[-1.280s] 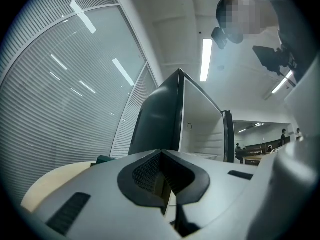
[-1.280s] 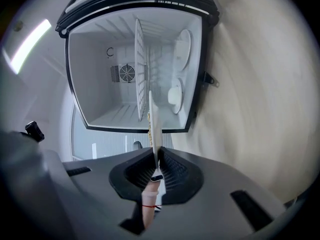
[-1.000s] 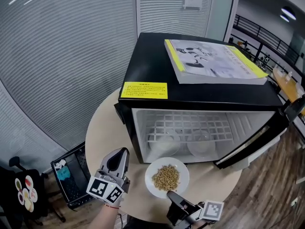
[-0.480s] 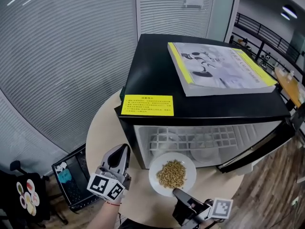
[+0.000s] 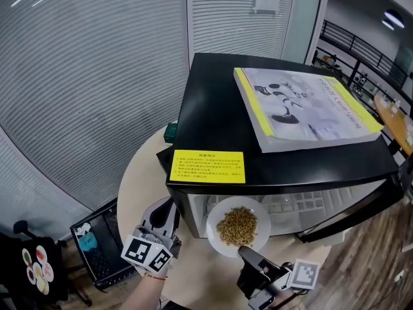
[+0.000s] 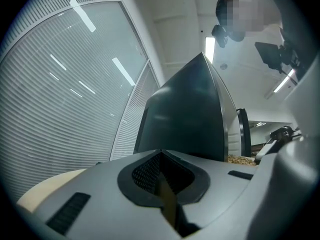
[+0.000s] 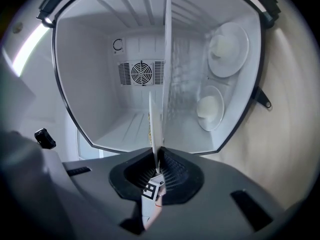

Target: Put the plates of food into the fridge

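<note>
A white plate of brown grains hangs level at the mouth of the open black fridge, under its top edge. My right gripper is shut on the plate's near rim. In the right gripper view the plate shows edge-on between the jaws, with the white fridge interior behind it. Two more white plates lie inside under the wire shelf. My left gripper is shut on nothing, left of the fridge; in its own view the jaws face the fridge's dark side.
A large yellow-edged book lies on the fridge top, and a yellow label sits at its front edge. The fridge door stands open to the right. The round beige table carries a small green thing. A black crate stands on the floor.
The right gripper has carried the plate up and forward, from the table in front of the fridge to its opening. The left gripper has crept forward beside the fridge.
</note>
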`<state>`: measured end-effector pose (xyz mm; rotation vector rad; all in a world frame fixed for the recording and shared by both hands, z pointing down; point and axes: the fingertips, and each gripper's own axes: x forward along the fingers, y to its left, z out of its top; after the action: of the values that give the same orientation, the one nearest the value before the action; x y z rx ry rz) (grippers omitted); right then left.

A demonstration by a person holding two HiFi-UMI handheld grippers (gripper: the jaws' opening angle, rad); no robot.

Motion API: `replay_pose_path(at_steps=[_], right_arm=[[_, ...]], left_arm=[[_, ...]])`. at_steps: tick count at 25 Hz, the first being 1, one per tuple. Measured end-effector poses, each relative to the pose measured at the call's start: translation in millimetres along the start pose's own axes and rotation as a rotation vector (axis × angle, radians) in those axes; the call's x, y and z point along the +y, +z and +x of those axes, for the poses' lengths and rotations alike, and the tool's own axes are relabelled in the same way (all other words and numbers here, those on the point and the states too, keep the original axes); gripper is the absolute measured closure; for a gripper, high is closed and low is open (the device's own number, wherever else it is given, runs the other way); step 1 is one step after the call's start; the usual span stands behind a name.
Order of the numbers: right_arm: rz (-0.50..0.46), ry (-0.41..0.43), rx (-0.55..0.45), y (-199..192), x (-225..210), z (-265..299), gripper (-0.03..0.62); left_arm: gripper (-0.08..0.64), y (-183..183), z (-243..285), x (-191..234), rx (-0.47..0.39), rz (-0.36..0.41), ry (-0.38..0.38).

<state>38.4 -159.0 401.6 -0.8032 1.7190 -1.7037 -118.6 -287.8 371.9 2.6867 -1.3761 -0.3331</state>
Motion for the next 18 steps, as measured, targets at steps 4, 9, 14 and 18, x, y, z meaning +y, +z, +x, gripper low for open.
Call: replay_pose_path(at_steps=[4,9,14,18], right_arm=[[0.008,0.002,-0.001,7.3,0.7,11.6,0.569],[0.016,0.0,-0.003,13.0,1.5,23.6,0.569],[0.021,-0.01,-0.015,21.6,0.6,32.2,0.568],[0.021,-0.017,-0.027,27.3,-0.8,37.6,0.569]], left_arm=[[0.554,-0.1,4.5,1.8,-0.002,-0.001,-0.002],[0.554,0.3,4.0,3.2,-0.003,-0.008,0.001],[0.554,1.1,2.5,3.7,-0.005,-0.008,0.001],[0.554,2.7,0.1,3.9,-0.009,-0.012,0.005]])
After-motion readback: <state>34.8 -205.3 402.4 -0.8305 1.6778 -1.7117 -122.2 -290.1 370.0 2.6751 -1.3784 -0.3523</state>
